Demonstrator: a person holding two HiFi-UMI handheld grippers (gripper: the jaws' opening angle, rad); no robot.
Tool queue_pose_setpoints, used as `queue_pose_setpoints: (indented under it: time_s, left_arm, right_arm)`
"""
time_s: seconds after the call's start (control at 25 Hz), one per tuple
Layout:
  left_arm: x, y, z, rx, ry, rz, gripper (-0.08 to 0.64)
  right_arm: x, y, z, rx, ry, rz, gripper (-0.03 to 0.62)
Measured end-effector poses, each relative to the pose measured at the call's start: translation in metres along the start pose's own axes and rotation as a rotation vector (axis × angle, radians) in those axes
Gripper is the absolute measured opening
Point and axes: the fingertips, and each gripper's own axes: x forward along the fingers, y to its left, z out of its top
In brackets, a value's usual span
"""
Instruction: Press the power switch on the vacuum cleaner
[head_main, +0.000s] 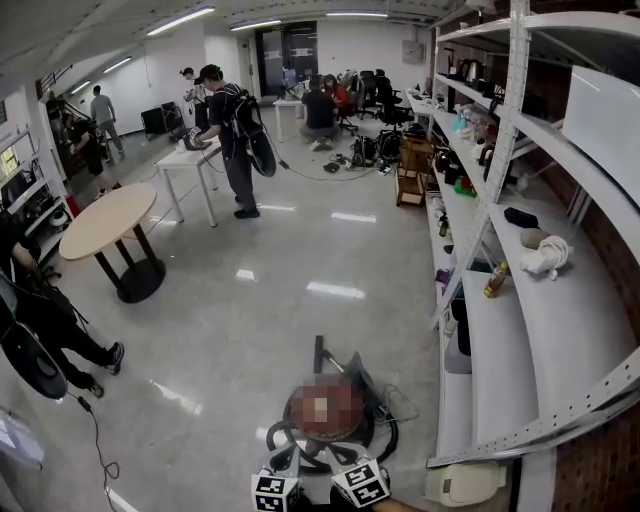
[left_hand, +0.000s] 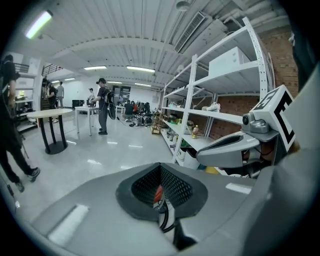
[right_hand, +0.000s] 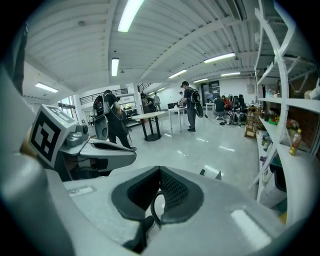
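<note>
Grippers sit side by side at the bottom edge of the head view: the left gripper (head_main: 277, 490) and the right gripper (head_main: 360, 482), marker cubes up. They are just short of the near rim of the round dark-red vacuum cleaner with a coiled black hose (head_main: 296, 412). Each gripper's own view shows its two grey jaws pressed together with nothing held. Only a sliver of red body and black hose shows through the notch in the dark pads below. The vacuum stands on the glossy grey floor (head_main: 280, 290), close to the foot of the tall white metal shelving (head_main: 500, 150) along the right edge. Its top is under a blurred patch, so the power switch cannot be made out.

A thin black cable (head_main: 95, 430) trails across the floor to the left, near a person in black (head_main: 45, 320) at the left edge. Beyond the vacuum the floor lies broad and bare up to a round beige table on a black pedestal (head_main: 105, 222). Further off, a person wearing a backpack (head_main: 232, 130) stands beside a white rectangular table (head_main: 190, 160). On the shelf sit a brown bottle (head_main: 496, 280) and a bundled white cloth (head_main: 548, 255).
</note>
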Motion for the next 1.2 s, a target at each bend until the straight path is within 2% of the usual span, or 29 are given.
queue_pose_setpoints:
  time_s: [0.2, 0.44, 0.6, 0.72, 0.96, 1.2]
  left_arm:
    - [-0.019, 0.0, 0.004, 0.013, -0.02, 0.043, 0.015]
    - [-0.037, -0.003, 0.008, 0.029, -0.049, 0.035, 0.014]
    - [-0.055, -0.008, 0.003, 0.053, -0.063, 0.017, 0.015]
    - [-0.078, -0.002, -0.012, 0.05, -0.06, 0.022, 0.014]
    - [-0.142, 0.017, -0.045, -0.018, -0.076, 0.037, 0.015]
    - [-0.189, 0.018, -0.076, -0.046, -0.084, -0.018, 0.015]
  right_arm:
    - [-0.017, 0.004, 0.022, -0.02, -0.065, 0.009, -0.008]
    - [-0.03, 0.019, 0.031, -0.041, -0.103, 0.006, -0.008]
    - [-0.034, 0.039, 0.021, -0.047, -0.066, 0.021, -0.008]
    - [-0.036, 0.062, 0.016, -0.062, -0.053, 0.02, -0.008]
    - [-0.049, 0.125, 0.007, -0.074, -0.053, 0.002, -0.008]
    - [-0.062, 0.18, -0.03, -0.041, -0.033, -0.022, -0.008]
